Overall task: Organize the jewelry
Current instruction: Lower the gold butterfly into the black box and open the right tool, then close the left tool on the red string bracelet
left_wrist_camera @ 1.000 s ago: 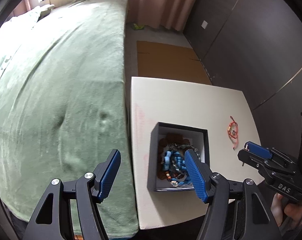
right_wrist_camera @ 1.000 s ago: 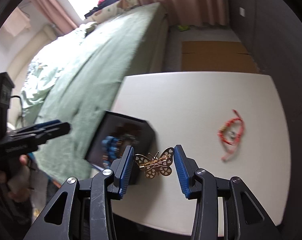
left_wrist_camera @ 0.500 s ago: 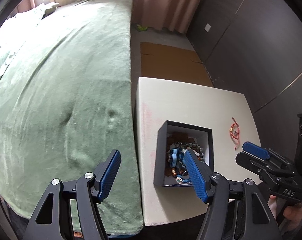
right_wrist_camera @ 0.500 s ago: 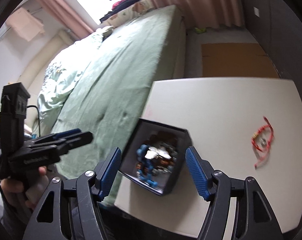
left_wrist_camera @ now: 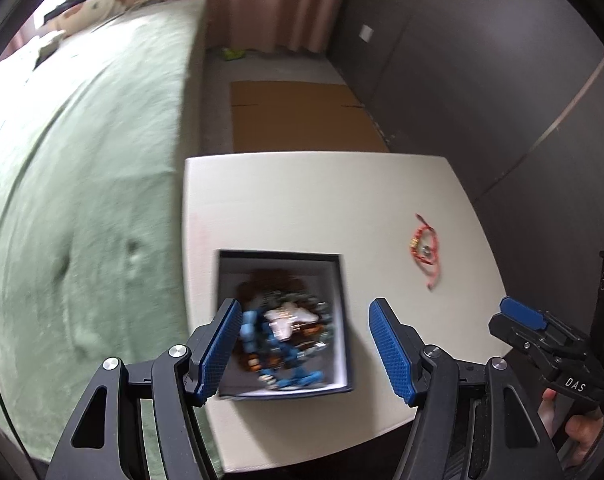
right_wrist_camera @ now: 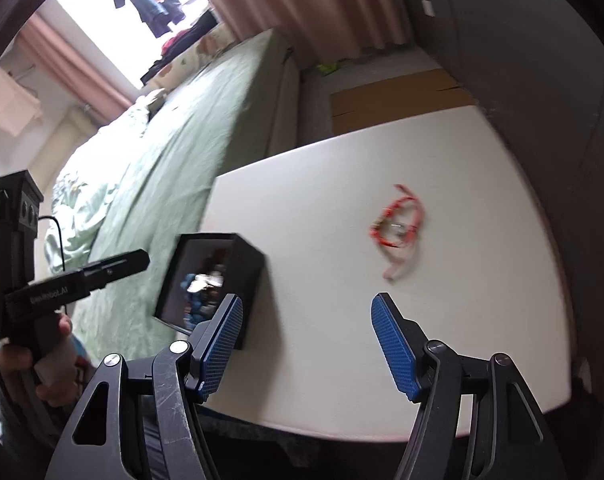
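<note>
A black jewelry box (left_wrist_camera: 343,320) with a white lining sits near the front left of the white table (left_wrist_camera: 302,200). It holds a pile of blue and brown beaded pieces with a pale butterfly brooch (left_wrist_camera: 288,318) on top. A red cord bracelet (left_wrist_camera: 423,246) lies on the table to the right. My left gripper (left_wrist_camera: 302,346) is open and empty above the box. My right gripper (right_wrist_camera: 305,344) is open and empty above the table's front edge, between the box (right_wrist_camera: 246,264) and the red bracelet (right_wrist_camera: 397,232). The right gripper also shows in the left wrist view (left_wrist_camera: 521,314).
A bed with a green cover (left_wrist_camera: 82,160) runs along the table's left side. A flat cardboard sheet (left_wrist_camera: 298,116) lies on the floor beyond the table. Dark wall panels (left_wrist_camera: 481,80) stand to the right.
My right gripper opened and released the butterfly brooch, which now lies in the box. It then swung right towards the red bracelet. My left gripper moved over the box.
</note>
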`<state>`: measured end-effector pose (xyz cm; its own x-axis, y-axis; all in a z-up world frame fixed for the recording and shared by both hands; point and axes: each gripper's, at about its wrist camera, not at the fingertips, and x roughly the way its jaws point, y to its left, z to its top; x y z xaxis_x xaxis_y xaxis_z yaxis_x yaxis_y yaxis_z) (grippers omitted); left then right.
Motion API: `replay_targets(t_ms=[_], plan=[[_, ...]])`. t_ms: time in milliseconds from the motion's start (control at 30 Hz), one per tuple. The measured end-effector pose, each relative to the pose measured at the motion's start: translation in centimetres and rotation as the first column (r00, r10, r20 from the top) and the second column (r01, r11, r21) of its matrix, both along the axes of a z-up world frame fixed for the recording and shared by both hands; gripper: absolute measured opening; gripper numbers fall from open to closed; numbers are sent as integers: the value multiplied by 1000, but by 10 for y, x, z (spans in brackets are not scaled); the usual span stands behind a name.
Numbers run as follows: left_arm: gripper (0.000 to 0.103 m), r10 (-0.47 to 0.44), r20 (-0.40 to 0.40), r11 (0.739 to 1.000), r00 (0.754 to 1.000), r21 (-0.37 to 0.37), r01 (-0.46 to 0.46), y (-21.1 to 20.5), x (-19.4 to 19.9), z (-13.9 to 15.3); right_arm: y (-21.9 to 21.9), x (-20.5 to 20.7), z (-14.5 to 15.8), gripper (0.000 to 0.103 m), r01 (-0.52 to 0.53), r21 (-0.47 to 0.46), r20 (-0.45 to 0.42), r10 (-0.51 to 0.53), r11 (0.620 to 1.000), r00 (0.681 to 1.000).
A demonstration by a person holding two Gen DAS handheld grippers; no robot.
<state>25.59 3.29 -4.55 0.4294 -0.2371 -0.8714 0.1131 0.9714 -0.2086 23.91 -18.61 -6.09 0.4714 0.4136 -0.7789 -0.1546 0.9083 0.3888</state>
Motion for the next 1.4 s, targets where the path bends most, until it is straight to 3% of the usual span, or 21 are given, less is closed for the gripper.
replay_targets(t_ms=[233, 333, 467, 700, 900, 1067, 1133, 1200, 1400], plan=[[68, -81, -6, 997, 997, 10, 81, -49, 15, -5, -55, -10, -4, 67, 123, -21, -1, -123, 992, 992], [79, -100, -20, 995, 995, 6, 100, -66, 22, -8, -71, -13, -5, 68, 162, -23, -3, -162, 986, 987], [92, -126, -8, 992, 992, -11, 126, -85, 29, -7, -92, -16, -8, 95, 212, -18, -8, -212, 977, 977], [94, -159, -33, 987, 987, -39, 157, -114, 45, -13, -128, -22, -14, 102, 292, -22, -27, -292, 956, 956], [94, -157, -27, 987, 987, 14, 157, -136, 64, -14, -151, -28, -14, 102, 337, -8, -14, -337, 942, 941], [78, -182, -58, 981, 982, 54, 186, -153, 80, -21, -161, -31, -16, 102, 357, 10, -13, -357, 934, 934], [63, -190, -91, 977, 978, 85, 197, -161, 87, -31, -163, -30, -18, 102, 361, 7, -20, -361, 933, 932], [56, -196, -123, 973, 973, 103, 209, -166, 89, -41, -165, -31, -18, 102, 368, 5, -23, -368, 930, 930], [41, -177, -177, 971, 968, 126, 201, -170, 97, -68, -172, -36, -21, 102, 384, -7, -34, -384, 923, 923]])
